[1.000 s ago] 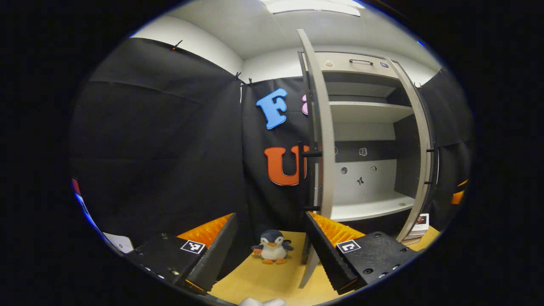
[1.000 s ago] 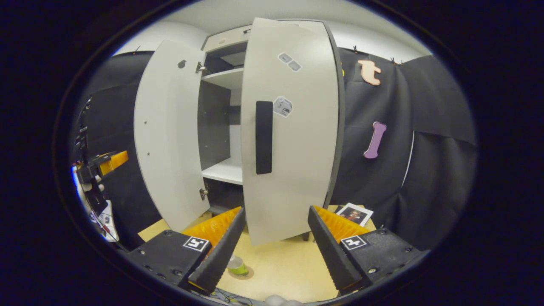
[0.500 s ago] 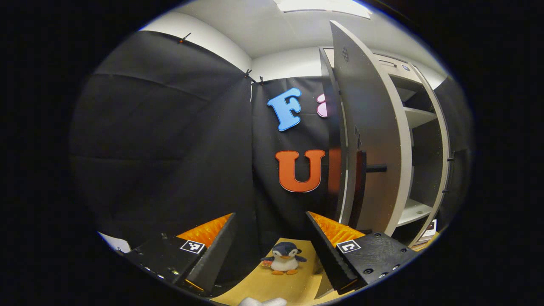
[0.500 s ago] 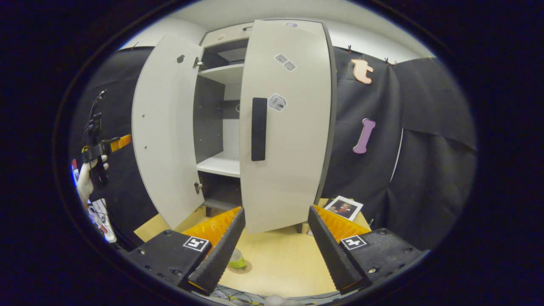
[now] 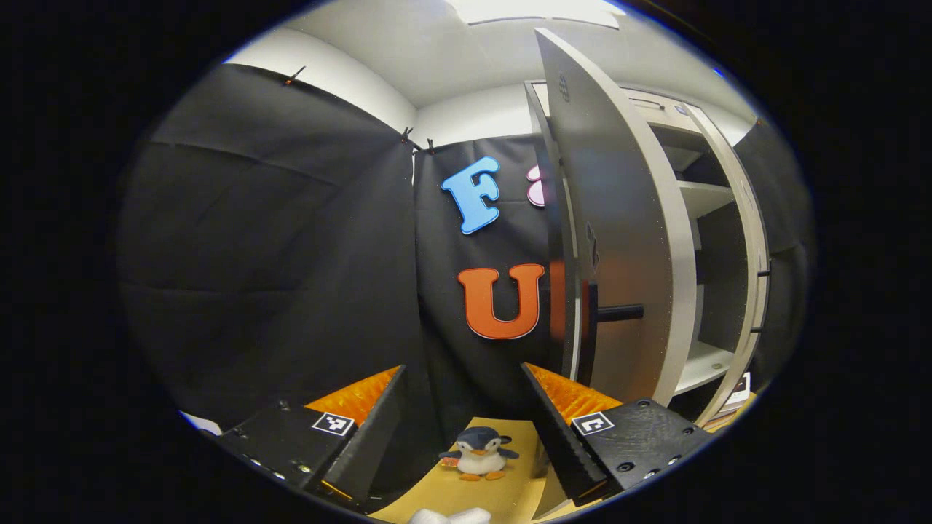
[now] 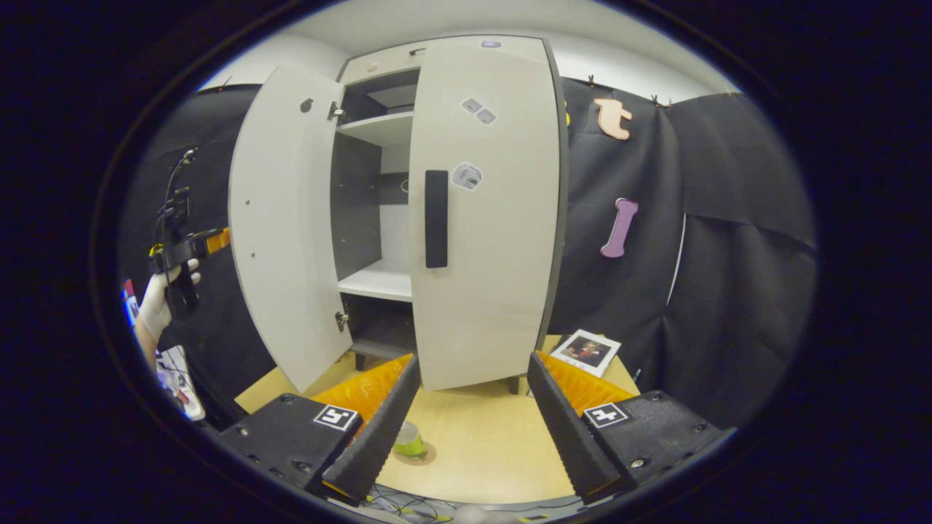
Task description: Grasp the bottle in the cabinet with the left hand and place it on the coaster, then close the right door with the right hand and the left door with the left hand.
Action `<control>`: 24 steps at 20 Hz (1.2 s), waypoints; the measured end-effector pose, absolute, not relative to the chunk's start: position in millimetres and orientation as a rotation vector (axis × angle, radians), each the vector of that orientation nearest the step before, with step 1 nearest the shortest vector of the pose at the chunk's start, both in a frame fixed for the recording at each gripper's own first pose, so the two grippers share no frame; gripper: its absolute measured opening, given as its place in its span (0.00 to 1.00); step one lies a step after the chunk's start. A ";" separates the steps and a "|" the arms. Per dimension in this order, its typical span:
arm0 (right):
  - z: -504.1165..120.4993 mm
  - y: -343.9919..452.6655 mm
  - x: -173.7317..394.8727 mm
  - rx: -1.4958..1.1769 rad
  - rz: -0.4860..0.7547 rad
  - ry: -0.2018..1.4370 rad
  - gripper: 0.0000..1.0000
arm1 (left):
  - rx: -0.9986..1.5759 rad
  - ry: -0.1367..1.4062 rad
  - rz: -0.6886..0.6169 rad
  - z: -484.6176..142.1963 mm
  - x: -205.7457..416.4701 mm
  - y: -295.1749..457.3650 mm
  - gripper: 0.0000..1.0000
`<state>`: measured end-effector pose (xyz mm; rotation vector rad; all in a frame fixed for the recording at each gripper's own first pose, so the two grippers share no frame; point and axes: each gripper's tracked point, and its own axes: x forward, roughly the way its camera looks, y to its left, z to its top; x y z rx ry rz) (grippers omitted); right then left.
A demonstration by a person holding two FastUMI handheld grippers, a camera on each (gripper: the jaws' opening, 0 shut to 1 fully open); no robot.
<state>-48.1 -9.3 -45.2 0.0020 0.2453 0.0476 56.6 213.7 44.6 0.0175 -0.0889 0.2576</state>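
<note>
The small green-labelled plastic bottle (image 6: 409, 441) stands upright, long axis vertical, on a round brown coaster (image 6: 422, 457) on the pale wooden desk (image 6: 480, 451). The tall white right cabinet door (image 6: 484, 218) looks nearly shut; the white left door (image 6: 280, 218) hangs open, unclosed. Right tool (image 6: 472, 422) and left tool (image 5: 460, 429) gape wide, holding nothing.

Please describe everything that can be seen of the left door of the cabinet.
The left door is a tall, flat panel that looks like pale grey laminate. In the right gripper view it stands wide open, its plain inner face toward the camera, with a metal hinge near the top and another near the bottom joining it to the cabinet. In the left gripper view its outer face shows a dark bar handle on short posts. Neither gripper touches it; the left gripper is held to its left.
</note>
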 end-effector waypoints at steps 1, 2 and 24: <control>-45.6 -10.2 -48.4 0.007 0.052 0.246 0.98 | 0.016 -0.086 0.258 45.0 56.8 212.1 0.93; -47.5 -12.4 -48.0 0.005 0.055 0.248 0.98 | 0.018 -0.088 0.265 44.6 54.9 212.4 0.97; -26.5 -57.5 -52.1 0.026 0.042 0.196 0.98 | -0.023 -0.070 0.050 40.5 74.7 59.7 0.94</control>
